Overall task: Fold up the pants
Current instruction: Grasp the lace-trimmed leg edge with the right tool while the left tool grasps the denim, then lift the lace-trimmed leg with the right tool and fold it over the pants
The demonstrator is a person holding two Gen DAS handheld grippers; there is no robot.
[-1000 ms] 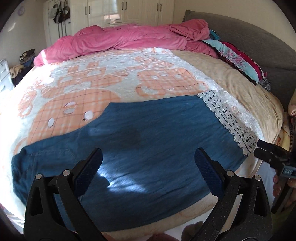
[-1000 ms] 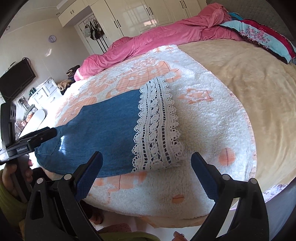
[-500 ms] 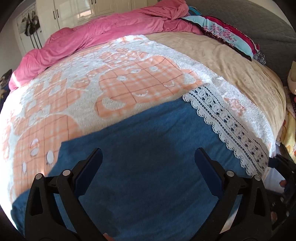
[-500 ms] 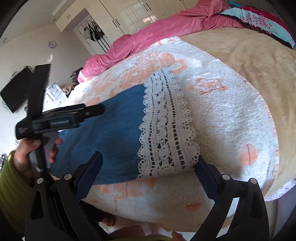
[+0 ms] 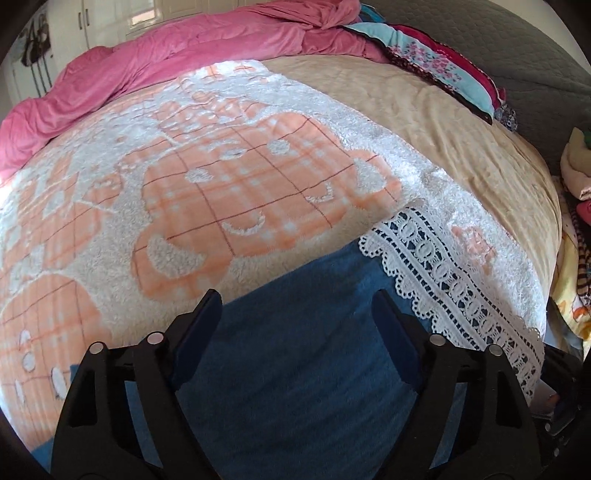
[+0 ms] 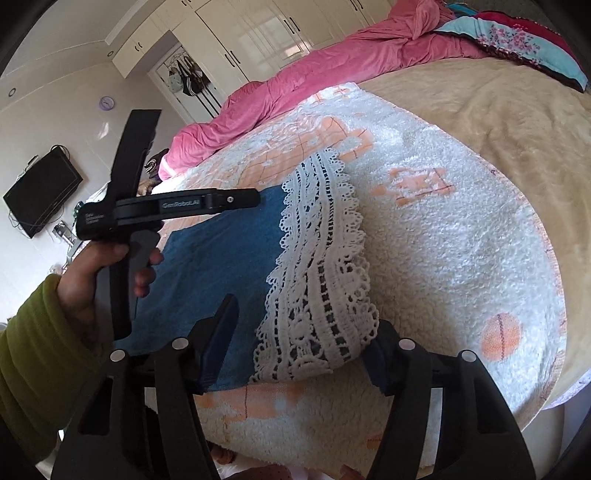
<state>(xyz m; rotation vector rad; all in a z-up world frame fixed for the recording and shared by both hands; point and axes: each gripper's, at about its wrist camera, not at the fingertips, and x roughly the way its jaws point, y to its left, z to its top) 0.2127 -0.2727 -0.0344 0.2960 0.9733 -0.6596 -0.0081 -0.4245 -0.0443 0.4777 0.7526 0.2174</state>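
Blue denim pants [image 5: 295,365] with a white lace hem [image 5: 458,291] lie flat on the orange-and-white fleece blanket [image 5: 236,192]. My left gripper [image 5: 295,325] is open, low over the blue fabric near its far edge. In the right wrist view the pants [image 6: 221,258] lie ahead with the lace hem [image 6: 317,280] at their right. My right gripper [image 6: 299,343] is open, its jaws either side of the near corner of the lace hem. The left gripper's body [image 6: 166,206] shows above the pants, held in a hand.
A pink duvet [image 5: 184,51] is bunched at the bed's far side. A tan sheet [image 5: 461,122] covers the right part. Patterned pillows [image 5: 436,62] lie by the grey headboard [image 5: 517,55]. White wardrobes [image 6: 258,33] and a wall TV [image 6: 40,195] stand beyond.
Both grippers have moved forward and lower over the pants. The left one shifted right toward the lace hem. The right one closed in on the hem's near corner. Both stay open.
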